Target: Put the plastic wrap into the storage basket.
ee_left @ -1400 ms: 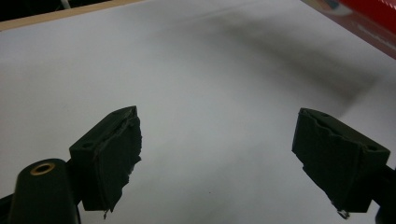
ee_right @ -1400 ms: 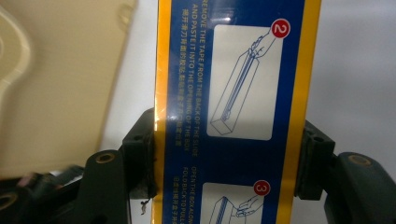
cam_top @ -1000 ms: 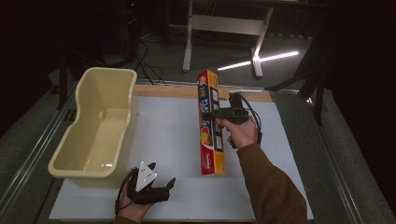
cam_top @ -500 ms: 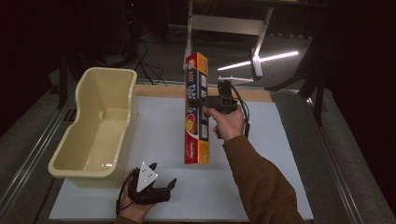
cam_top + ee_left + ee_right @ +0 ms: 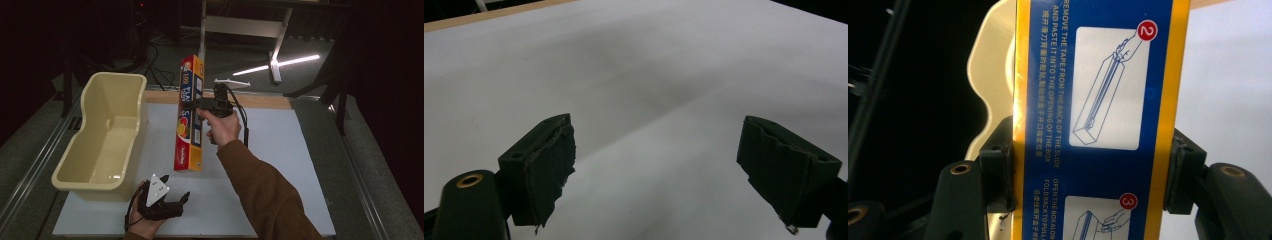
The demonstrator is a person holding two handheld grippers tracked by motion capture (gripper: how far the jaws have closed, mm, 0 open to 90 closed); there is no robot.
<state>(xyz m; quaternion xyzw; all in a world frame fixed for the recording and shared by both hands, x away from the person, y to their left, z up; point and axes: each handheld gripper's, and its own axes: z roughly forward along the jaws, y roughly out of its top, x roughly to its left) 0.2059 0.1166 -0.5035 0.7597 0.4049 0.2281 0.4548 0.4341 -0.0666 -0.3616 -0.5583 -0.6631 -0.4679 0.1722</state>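
Right gripper (image 5: 196, 104) clamped on the long box (image 5: 190, 112), now carried higher and nearer the cream tub (image 5: 100, 145) than before – left gripper (image 5: 172, 192) unmoved, jaws wide over the white mat (image 5: 280, 165)

Pale yellow plastic tub (image 5: 102, 145) on the left part of the white worktop (image 5: 295, 165), open side up, long axis running away from the near edge — inside bare and glossy. Same tub's curved rim (image 5: 990, 85) at the left in the right gripper view. Wooden strip (image 5: 260, 101) along the worktop's far edge. Beyond it, dark floor with loose black cables (image 5: 155, 62), a grey metal stand (image 5: 245, 27) with a foot bar — and a bright streak of light (image 5: 280, 64) on the floor to the right.
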